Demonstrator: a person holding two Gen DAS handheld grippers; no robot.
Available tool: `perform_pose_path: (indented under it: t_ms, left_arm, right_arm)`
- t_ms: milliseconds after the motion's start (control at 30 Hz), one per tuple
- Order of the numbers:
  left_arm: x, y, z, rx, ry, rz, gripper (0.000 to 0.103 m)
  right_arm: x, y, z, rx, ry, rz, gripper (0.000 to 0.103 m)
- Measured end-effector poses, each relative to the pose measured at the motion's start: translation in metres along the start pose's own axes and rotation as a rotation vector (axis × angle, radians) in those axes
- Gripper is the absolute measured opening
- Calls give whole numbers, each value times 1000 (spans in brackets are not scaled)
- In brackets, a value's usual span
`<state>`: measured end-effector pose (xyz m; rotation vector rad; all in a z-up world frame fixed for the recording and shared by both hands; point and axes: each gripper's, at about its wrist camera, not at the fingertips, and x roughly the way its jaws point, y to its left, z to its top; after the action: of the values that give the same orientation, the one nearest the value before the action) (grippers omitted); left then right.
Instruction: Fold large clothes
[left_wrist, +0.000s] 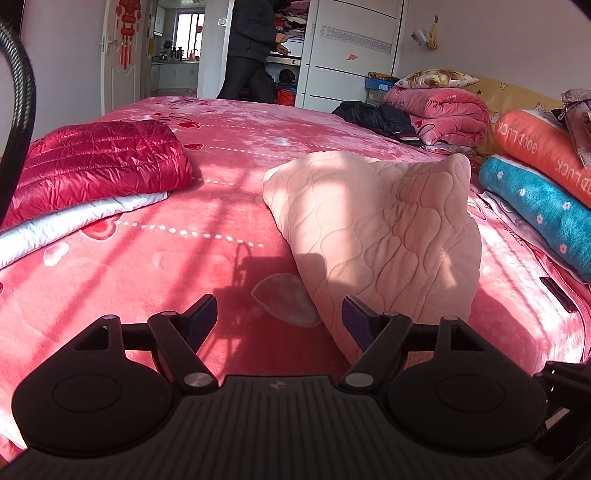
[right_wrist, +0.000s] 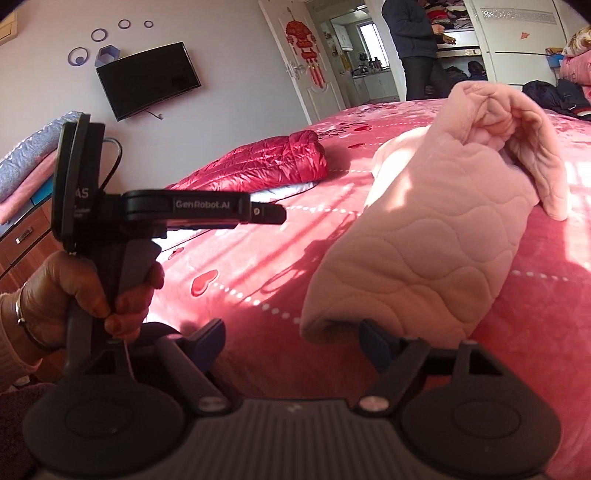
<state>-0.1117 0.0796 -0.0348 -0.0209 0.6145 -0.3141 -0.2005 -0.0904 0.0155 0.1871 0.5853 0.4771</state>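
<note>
A pale pink quilted garment lies bunched and partly folded on the pink heart-print bed cover. My left gripper is open just in front of the garment's near left edge, and its right finger stands against that edge without gripping. In the right wrist view the same garment rises in a rolled heap with a loose flap on top. There my right gripper is open under its near end. A hand holds the left gripper at the left, seen side-on.
A folded red down jacket lies on a silver-grey piece at the bed's left. Folded pink blankets, dark clothes, an orange pillow and a teal towel line the right. A person stands at the wardrobe.
</note>
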Motion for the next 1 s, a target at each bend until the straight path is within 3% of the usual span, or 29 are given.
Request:
perform_pose_path:
  t_ms: [167, 300, 500, 633, 800, 1000]
  left_arm:
    - [-13, -6, -17, 29, 38, -76, 96]
    - [-22, -24, -33, 83, 61, -174, 98]
    - [-18, -61, -66, 284, 97, -226, 100]
    - [-4, -72, -74, 350, 84, -161, 97]
    - [12, -75, -69, 393, 12, -61, 77]
    - [12, -76, -52, 353, -104, -44, 77]
  right_arm:
    - [-20, -9, -9, 21, -70, -153, 97]
    - [-25, -33, -6, 100, -128, -290, 98]
    - [-39, -77, -8, 255, -220, -434, 100]
    - [-46, -103, -10, 340, -243, -474, 101]
    - [-39, -120, -13, 435, -197, -459, 101]
    - [-26, -120, -15, 423, -144, -443, 101]
